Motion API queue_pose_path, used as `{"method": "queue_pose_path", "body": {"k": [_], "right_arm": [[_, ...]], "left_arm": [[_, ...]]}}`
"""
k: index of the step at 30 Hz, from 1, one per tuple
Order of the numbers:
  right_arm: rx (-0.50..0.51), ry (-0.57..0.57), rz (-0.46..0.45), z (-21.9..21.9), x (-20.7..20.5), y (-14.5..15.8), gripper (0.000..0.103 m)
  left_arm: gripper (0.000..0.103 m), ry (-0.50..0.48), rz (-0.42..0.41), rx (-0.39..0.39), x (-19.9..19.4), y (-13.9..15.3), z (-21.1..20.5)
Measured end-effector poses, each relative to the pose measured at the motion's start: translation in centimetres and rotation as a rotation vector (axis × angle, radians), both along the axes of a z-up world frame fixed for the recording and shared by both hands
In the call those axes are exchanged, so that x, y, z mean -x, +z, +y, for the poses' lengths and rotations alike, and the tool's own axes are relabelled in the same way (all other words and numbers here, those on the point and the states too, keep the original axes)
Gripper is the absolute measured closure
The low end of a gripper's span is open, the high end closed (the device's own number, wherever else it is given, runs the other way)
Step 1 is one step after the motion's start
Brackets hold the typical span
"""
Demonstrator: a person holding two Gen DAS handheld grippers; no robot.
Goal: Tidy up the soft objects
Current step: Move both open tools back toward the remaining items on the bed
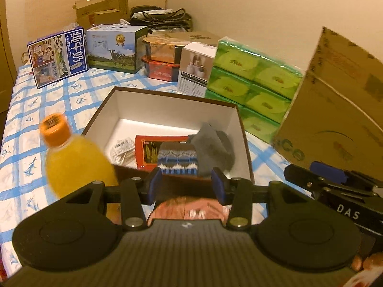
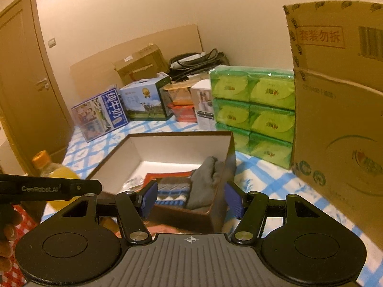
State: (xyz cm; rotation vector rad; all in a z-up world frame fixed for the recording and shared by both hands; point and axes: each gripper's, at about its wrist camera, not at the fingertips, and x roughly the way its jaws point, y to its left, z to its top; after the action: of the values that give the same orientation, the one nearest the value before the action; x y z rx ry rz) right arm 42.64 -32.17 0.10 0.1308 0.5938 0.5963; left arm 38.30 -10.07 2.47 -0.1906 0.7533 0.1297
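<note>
- On bed w/ blue-check sheet (image 1: 59, 100): open brown box (image 1: 167, 100), white inside, sits mid-frame in both views.
- Inside box, near its front-right corner: patterned knit sock (image 1: 178, 159) (blue/white/brown zigzag) touching a grey sock (image 1: 213, 148) bunched up against the right wall.
- Also in box: red packet (image 1: 153, 148) lying flat, partly under the knit sock; small white blister pack (image 1: 119, 147) to its left.
- Left gripper (image 1: 186, 185): jaws apart, roughly half open, nothing between the blue pads; hangs over the box's near edge.
- Right gripper (image 2: 191, 199): jaws apart, a bit wider, empty; box's near-right corner shows in the gap but pads aren't on it.
- Each gripper shows at the edge of the other's view, side by side.
- Orange-juice bottle (image 1: 74, 160), orange cap, upright just left of the box, blurred.
- Behind box: stacked green tissue packs (image 1: 253, 81), white carton (image 1: 196, 69), two milk boxes (image 1: 57, 57), red/orange trays (image 1: 162, 59).
- Big cardboard carton (image 1: 335, 100) stands right of the box, near the tissue packs.
- Fingers (image 2: 7, 229) of the person's left hand at far left of right-wrist view.
</note>
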Motion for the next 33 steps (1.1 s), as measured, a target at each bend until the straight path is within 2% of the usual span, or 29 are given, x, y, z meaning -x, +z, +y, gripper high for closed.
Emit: {"method": "queue_pose_path", "body": {"k": [15, 19, 27, 33], "right_arm": [[-0.024, -0.031, -0.030, 1.1, 13.3, 1.8, 0.041], [-0.057, -0.038, -0.013, 0.8, 16.1, 1.8, 0.041], [-0.141, -0.056, 0.025, 0.2, 21.4, 0.9, 0.037], [-0.141, -0.078, 0.060, 1.2, 25.1, -1.1, 0.035]], "left_arm": [[0.059, -0.187, -0.062, 0.049, 13.4, 2.9, 4.9], [0.058, -0.213, -0.065, 0.027, 16.6, 2.4, 6.5], [0.058, -0.237, -0.041, 0.043, 21.5, 0.3, 9.9], [0.056, -0.230, -0.030, 0.052, 24.4, -1.4, 12.1]]}}
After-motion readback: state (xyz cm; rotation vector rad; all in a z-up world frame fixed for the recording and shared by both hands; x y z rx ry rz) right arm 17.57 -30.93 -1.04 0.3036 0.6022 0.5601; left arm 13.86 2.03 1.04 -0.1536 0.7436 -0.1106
